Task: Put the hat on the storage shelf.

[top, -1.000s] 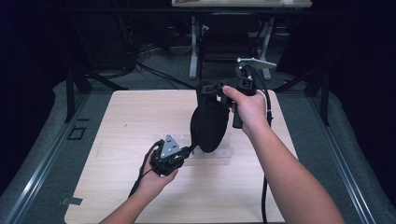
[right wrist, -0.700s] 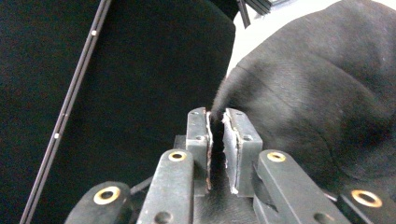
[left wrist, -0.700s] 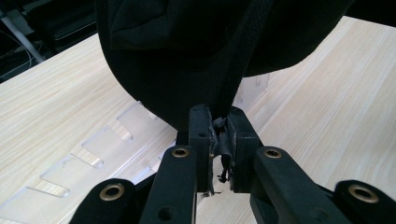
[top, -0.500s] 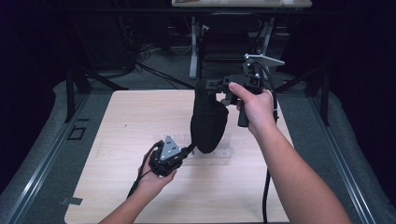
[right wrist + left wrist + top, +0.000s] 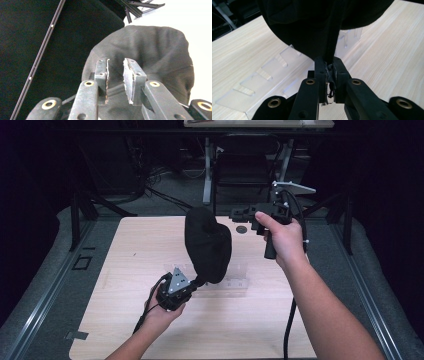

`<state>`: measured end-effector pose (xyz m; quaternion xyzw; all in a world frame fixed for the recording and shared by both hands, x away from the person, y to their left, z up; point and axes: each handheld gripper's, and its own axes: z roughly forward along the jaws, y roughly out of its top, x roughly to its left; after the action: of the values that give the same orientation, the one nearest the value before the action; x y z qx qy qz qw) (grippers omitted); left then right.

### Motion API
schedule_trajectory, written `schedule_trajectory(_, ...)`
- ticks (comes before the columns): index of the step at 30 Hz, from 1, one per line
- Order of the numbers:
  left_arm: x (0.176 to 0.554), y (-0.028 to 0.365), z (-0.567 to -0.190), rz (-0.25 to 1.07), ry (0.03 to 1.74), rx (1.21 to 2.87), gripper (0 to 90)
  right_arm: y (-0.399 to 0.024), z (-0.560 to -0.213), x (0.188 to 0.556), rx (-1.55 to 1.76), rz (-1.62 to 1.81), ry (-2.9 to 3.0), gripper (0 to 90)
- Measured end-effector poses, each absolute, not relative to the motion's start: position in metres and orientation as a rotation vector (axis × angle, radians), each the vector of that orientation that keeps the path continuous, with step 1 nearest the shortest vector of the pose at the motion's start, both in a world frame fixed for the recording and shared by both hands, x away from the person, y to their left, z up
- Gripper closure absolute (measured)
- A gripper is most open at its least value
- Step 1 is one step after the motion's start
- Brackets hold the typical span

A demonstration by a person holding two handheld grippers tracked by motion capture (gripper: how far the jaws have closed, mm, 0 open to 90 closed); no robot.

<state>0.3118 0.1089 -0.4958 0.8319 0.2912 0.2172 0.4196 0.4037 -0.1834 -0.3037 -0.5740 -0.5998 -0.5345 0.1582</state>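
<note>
The black cloth bag (image 5: 207, 245) stands up in the middle of the wooden table (image 5: 125, 320), just above a clear plastic plate (image 5: 235, 282) that lies flat on the wood. The left gripper (image 5: 196, 282) is at about 7 o'clock from the bag, and its jaws are squeezed tight on the bag's bottom edge. In the left gripper view you can see the dark cloth (image 5: 329, 50) pinched hard between the two black jaws.

A second ago the right gripper (image 5: 235, 213) was right at the top of the bag and looked like it was holding it. Now it has pulled away toward 2 o'clock and sits apart from the bag, over the far edge of the table. Its jaws have just been opening, and now they stand a little way apart with nothing between them (the right gripper view shows the gap (image 5: 115, 80), with the bag (image 5: 155, 55) farther off behind it).

The bag has also tipped over a bit to the left at its top since the right gripper let go. So now one gripper alone holds the bag up. I think the right hand is free to grab a new spot on the bag, maybe to open it or turn it. The bag is soft, so it could flop over.
</note>
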Motion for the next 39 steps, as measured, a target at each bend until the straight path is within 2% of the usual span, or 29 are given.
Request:
schedule_trajectory(11,0.313,0.116,-0.516,0.567,0.769,2.134,84.1,-0.185,-0.305,0.403,-1.659,-1.529,-1.725,73.0)
schedule_trajectory(13,0.313,0.118,-0.523,0.535,0.791,2.109,83.8,-0.186,-0.305,0.403,-1.662,-1.532,-1.721,72.9)
schedule_trajectory(30,0.307,0.123,-0.532,0.535,0.805,2.109,82.2,-0.195,-0.308,0.398,-1.706,-1.534,-1.790,71.0)
schedule_trajectory(39,0.306,0.137,-0.528,0.517,0.848,2.101,69.6,-0.203,-0.312,0.390,-1.756,-1.518,-1.894,69.1)
